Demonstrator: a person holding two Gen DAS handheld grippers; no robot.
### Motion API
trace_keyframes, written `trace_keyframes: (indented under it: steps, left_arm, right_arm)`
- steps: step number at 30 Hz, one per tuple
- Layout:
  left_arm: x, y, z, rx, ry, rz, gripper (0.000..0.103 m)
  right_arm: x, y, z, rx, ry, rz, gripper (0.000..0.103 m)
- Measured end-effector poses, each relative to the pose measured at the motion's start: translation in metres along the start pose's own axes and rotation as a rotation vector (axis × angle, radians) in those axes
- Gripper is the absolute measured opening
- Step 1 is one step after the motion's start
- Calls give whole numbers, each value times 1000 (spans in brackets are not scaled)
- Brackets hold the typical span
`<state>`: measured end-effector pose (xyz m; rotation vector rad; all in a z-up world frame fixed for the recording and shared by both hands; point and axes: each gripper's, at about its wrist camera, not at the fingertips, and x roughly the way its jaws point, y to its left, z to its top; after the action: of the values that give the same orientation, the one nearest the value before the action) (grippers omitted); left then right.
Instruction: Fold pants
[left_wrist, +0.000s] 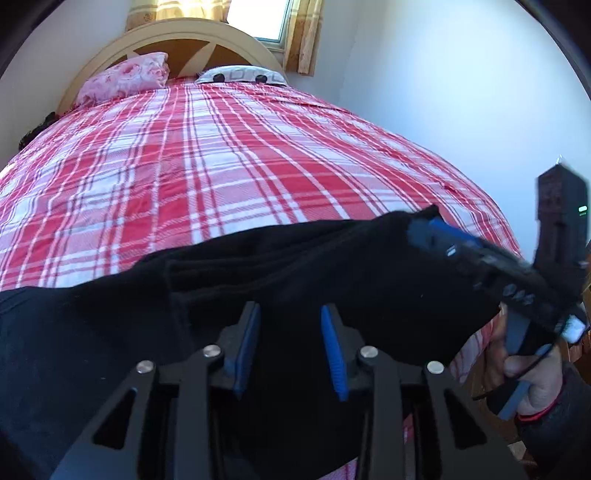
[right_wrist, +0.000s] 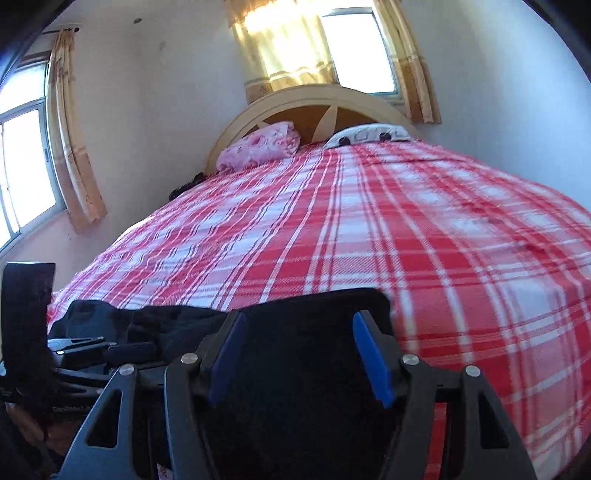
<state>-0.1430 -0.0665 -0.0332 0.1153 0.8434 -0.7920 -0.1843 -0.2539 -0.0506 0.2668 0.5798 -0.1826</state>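
Black pants (left_wrist: 288, 266) fill the near foreground of the left wrist view, spread along the foot edge of the bed (left_wrist: 221, 177), which wears a red and white plaid cover. Over them the left tool (left_wrist: 290, 317) stands with its blue pads (left_wrist: 334, 350) set wide apart, dark cloth visible in the gap but not pinched. To its right, the right tool (left_wrist: 428, 225) reaches in from the side, blurred, its tip at the far corner of the pants; the right hand (left_wrist: 532, 376) grips its handle.

From the right wrist view, the left tool (right_wrist: 92, 345) lies low at the left edge beside bunched black fabric. In the middle the right tool (right_wrist: 299, 319) also stands wide, with a flat corner of the pants (right_wrist: 314, 354) between its pads (right_wrist: 373, 358), untouched by either. At the headboard (right_wrist: 310, 99) lie a pink floral pillow (right_wrist: 258, 146) and a white patterned pillow (right_wrist: 369, 134), with curtained windows (right_wrist: 354, 48) behind.
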Motion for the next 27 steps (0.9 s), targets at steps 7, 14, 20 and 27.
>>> trace_keyframes:
  steps: [7,14,20,27]
  left_arm:
    - [-60,55,0,-61,-124,157,63]
    - [-131,180,-38,-310,-174,517,64]
    - [-144,227,-76,-469,-178,626,65]
    - [-123,238,-98,-538,-141,580,66]
  right_arm:
    - [-2,16,1,-34,-14,-22,63]
    - [-27,88,-2,-198,-48,125,62]
    - [11,143,-16,-258,30,228,62]
    - [49,169,-41,-264,99,206,63]
